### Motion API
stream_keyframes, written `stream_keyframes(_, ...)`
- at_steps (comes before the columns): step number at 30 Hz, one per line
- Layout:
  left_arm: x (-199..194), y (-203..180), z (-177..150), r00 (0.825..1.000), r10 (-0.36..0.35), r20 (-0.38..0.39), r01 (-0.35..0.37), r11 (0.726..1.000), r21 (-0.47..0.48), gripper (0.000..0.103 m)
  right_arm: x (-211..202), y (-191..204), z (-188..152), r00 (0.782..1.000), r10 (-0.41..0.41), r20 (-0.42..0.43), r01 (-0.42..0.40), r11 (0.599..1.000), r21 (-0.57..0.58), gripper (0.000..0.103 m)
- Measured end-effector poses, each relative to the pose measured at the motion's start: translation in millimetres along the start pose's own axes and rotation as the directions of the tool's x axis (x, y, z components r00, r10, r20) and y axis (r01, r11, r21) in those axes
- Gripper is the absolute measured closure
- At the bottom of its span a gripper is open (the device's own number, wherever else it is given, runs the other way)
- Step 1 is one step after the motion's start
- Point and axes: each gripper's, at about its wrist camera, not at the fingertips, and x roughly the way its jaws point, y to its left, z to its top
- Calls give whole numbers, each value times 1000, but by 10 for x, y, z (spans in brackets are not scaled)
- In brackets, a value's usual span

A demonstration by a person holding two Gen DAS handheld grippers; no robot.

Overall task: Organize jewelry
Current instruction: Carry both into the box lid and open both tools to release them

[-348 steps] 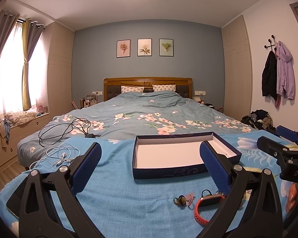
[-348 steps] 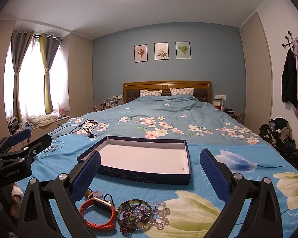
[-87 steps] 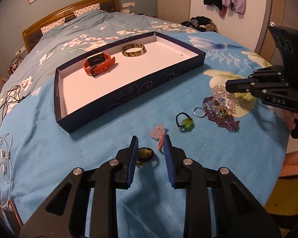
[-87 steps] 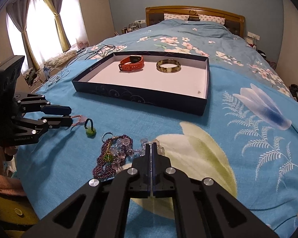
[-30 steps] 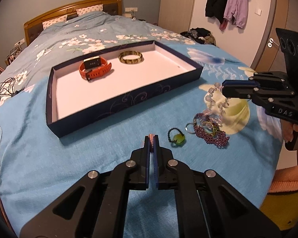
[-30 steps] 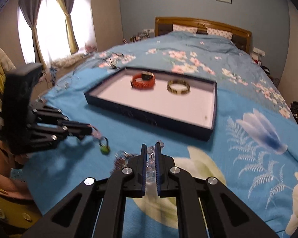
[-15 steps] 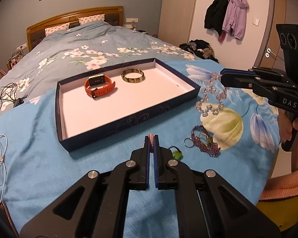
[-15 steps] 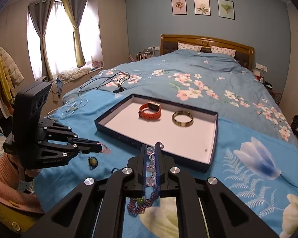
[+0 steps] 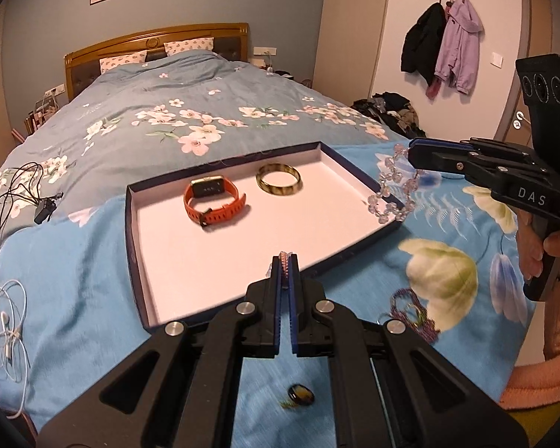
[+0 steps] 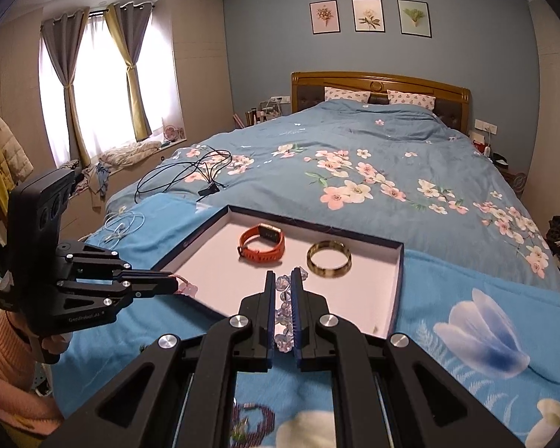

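A dark blue tray (image 9: pixel 132 224) (image 10: pixel 397 261) with a white floor lies on the bed. In it are an orange watch (image 9: pixel 214 201) (image 10: pixel 262 242) and a brown-gold bangle (image 9: pixel 279 183) (image 10: pixel 329 259). My left gripper (image 9: pixel 286 261) (image 10: pixel 175 280) is shut on a pink beaded bracelet (image 9: pixel 285 263) (image 10: pixel 186 286), over the tray's near edge. My right gripper (image 10: pixel 282 280) (image 9: pixel 410 153) is shut on a clear crystal bead bracelet (image 10: pixel 282 311) (image 9: pixel 392 192), which dangles above the tray's right corner. A purple bead strand (image 9: pixel 412 311) and a dark ring (image 9: pixel 300 395) lie on the blue spread.
Black cables (image 9: pixel 15 186) (image 10: pixel 184 175) and white earphones (image 9: pixel 5 330) (image 10: pixel 125 226) lie left of the tray. The wooden headboard (image 10: pixel 379 84) is far behind. Clothes are piled on the floor at the right (image 9: pixel 386 108). A hand (image 9: pixel 545 250) holds the right gripper.
Both grippers have risen and moved toward the tray with their bracelets. The crystal bracelet now hangs over the tray's corner; the pink one is above the tray's near edge.
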Motion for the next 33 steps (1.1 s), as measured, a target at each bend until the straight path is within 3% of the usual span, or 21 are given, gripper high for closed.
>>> stream_keyframes(16, 400, 223, 245, 999, 32, -22, -33, 999, -24, 99, 541, -27, 242, 998, 61, -19, -61, 998, 33, 97)
stream_keyframes(33, 769, 387, 344, 995, 49, -82, -53, 997, -49, 99, 972, -87, 275, 992, 114, -54, -108, 990, 92, 97)
